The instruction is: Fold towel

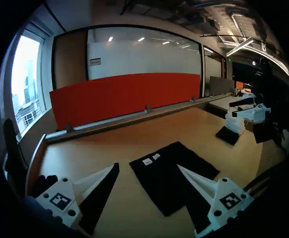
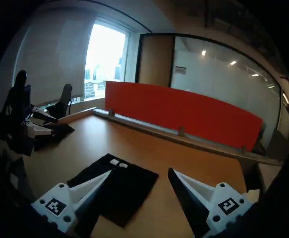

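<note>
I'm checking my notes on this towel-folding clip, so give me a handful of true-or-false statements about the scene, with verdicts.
1. A black towel lies flat on the wooden desk. True.
2. The left gripper is clamped on the towel's edge. False: its fingers are spread apart and grip nothing.
3. A red divider stands along the far side of the desk. True.
4. The right gripper holds a cup. False: it is open and empty, pointing toward the towel.
5. Small white tags show on the towel near its far end. True.
</note>
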Available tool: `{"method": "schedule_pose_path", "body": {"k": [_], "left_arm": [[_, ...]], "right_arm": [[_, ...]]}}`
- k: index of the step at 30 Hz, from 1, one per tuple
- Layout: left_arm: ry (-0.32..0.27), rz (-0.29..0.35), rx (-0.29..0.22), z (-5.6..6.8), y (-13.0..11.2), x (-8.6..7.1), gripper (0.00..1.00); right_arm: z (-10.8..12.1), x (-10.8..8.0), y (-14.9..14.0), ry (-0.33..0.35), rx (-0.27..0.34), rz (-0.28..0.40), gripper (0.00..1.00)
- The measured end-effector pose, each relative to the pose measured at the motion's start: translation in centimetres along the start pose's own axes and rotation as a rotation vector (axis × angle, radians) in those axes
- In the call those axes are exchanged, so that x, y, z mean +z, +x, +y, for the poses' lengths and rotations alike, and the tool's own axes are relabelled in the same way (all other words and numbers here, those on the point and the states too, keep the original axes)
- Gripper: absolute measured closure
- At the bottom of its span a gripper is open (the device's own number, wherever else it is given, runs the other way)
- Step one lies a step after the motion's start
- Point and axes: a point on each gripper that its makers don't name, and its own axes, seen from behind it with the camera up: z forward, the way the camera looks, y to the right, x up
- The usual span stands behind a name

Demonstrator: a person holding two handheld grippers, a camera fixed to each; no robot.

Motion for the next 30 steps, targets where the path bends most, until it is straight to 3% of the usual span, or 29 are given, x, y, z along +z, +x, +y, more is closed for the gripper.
{"method": "schedule_pose_path", "body": {"k": [15,30], "left_arm": [[-0.038,-0.073,0.007,1.9,-5.4,1.6,0.03],[-0.105,-0.191,0.022,3.9,-12.0,4.1,0.03]], "right_arm": [[-1.2,1.5,-6.0,0.043,-0.012,-0.093,0.0],[-2.7,3.8,-13.2,0.092,-0.024,-0.206,0.0]]}}
